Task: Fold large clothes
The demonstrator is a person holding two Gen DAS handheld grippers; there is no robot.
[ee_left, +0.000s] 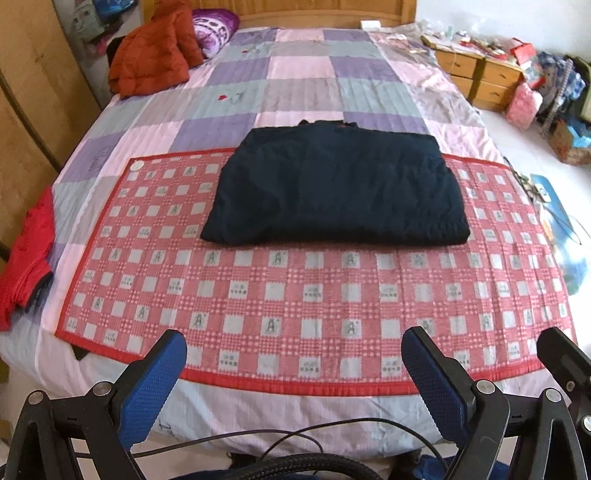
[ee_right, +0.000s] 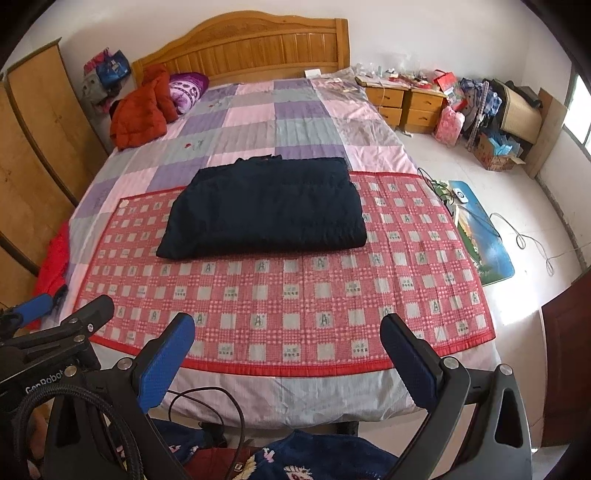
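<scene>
A dark navy garment (ee_left: 334, 186) (ee_right: 264, 206) lies folded into a thick rectangle on a red checked mat (ee_left: 314, 295) (ee_right: 288, 288) spread across the bed. My left gripper (ee_left: 293, 345) hangs open over the foot of the bed, well short of the garment, nothing between its blue pads. My right gripper (ee_right: 288, 330) is open too and empty, held at the bed's near edge. In the right wrist view the left gripper's black frame and one blue fingertip (ee_right: 37, 306) show at the far left.
An orange-red jacket (ee_left: 151, 51) and a purple pillow (ee_left: 214, 29) lie at the bed's head, left. Red cloth (ee_left: 26, 258) hangs off the left edge by a wooden wardrobe (ee_right: 33, 155). Nightstands (ee_right: 406, 103), clutter and a blue floor mat (ee_right: 484, 236) are on the right.
</scene>
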